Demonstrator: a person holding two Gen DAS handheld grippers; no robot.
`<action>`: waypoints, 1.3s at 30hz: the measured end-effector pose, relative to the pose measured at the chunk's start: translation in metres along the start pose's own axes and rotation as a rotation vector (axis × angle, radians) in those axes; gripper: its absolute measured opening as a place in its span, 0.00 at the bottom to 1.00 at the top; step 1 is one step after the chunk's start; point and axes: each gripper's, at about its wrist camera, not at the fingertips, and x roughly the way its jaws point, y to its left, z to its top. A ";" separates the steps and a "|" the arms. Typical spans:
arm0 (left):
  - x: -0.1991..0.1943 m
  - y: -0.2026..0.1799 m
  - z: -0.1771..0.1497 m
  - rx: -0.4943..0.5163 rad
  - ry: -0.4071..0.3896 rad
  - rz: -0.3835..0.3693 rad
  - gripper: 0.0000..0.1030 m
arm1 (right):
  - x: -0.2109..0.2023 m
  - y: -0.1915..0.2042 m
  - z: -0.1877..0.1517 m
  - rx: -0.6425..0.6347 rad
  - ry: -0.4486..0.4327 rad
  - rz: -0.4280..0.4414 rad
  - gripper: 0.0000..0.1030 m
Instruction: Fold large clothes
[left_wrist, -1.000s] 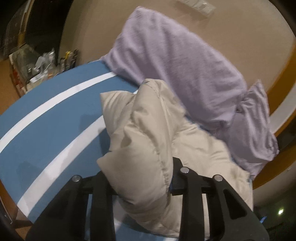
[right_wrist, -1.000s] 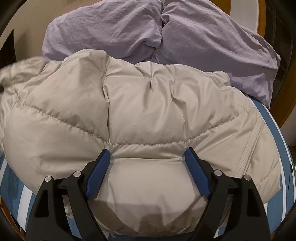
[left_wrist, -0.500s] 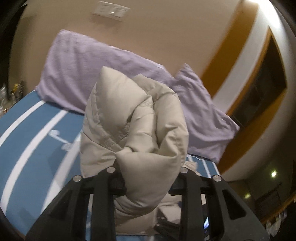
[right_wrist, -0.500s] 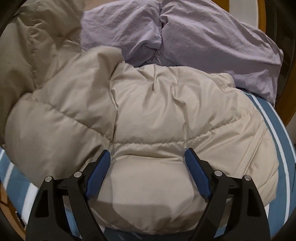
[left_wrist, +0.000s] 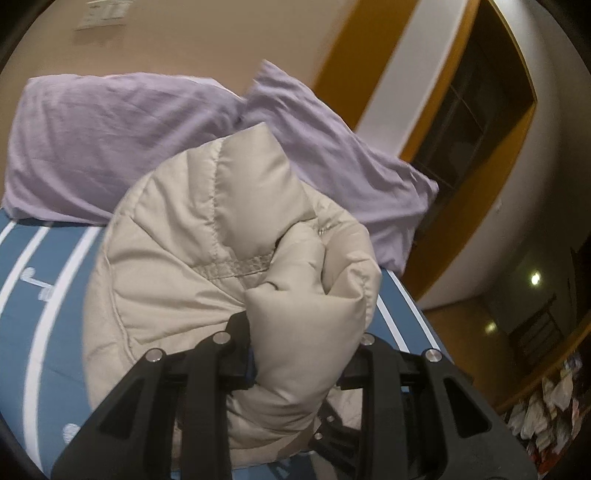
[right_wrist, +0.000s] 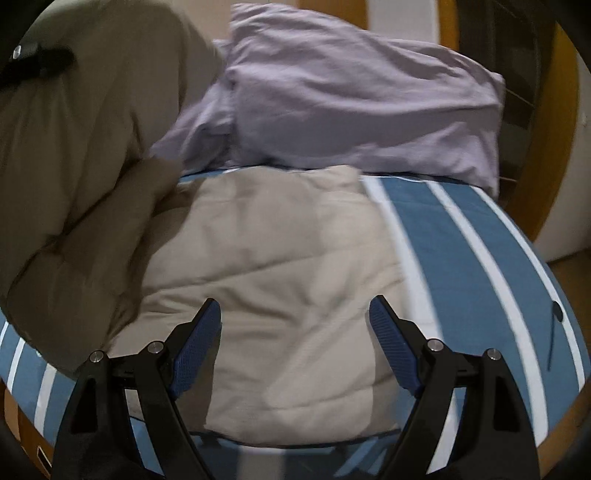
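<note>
Blue striped bedding (right_wrist: 461, 236) carries the beige puffer jacket (right_wrist: 280, 280) near its pillow edge. Since a second ago the left gripper (left_wrist: 303, 354), clamped on a bunched side, has lifted it over; the right gripper (right_wrist: 295, 332) hovers wide, empty. Fold underway.

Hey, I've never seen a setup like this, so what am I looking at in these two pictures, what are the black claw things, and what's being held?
There is no robot. A person holds one set of two-finger tongs in each hand, and a fisheye camera on each looks forward along its fingers.

The left view shows the left tongs shut on a bunched part of a beige puffer jacket, lifted up. The right view shows the right tongs open, hovering over the part of the jacket that lies flat; whether they touch it is unclear.

Everything sits on a bed with a blue, white-striped cover. Two lilac pillows lie at the far end.
</note>
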 end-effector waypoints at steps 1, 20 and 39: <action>0.006 -0.006 -0.003 0.009 0.012 -0.005 0.28 | -0.001 -0.007 0.000 0.015 -0.002 -0.008 0.82; 0.096 -0.096 -0.048 0.180 0.195 0.041 0.33 | -0.015 -0.101 -0.026 0.203 -0.003 -0.097 0.82; 0.016 -0.104 -0.026 0.267 0.043 0.081 0.65 | -0.041 -0.106 -0.022 0.221 -0.029 -0.115 0.82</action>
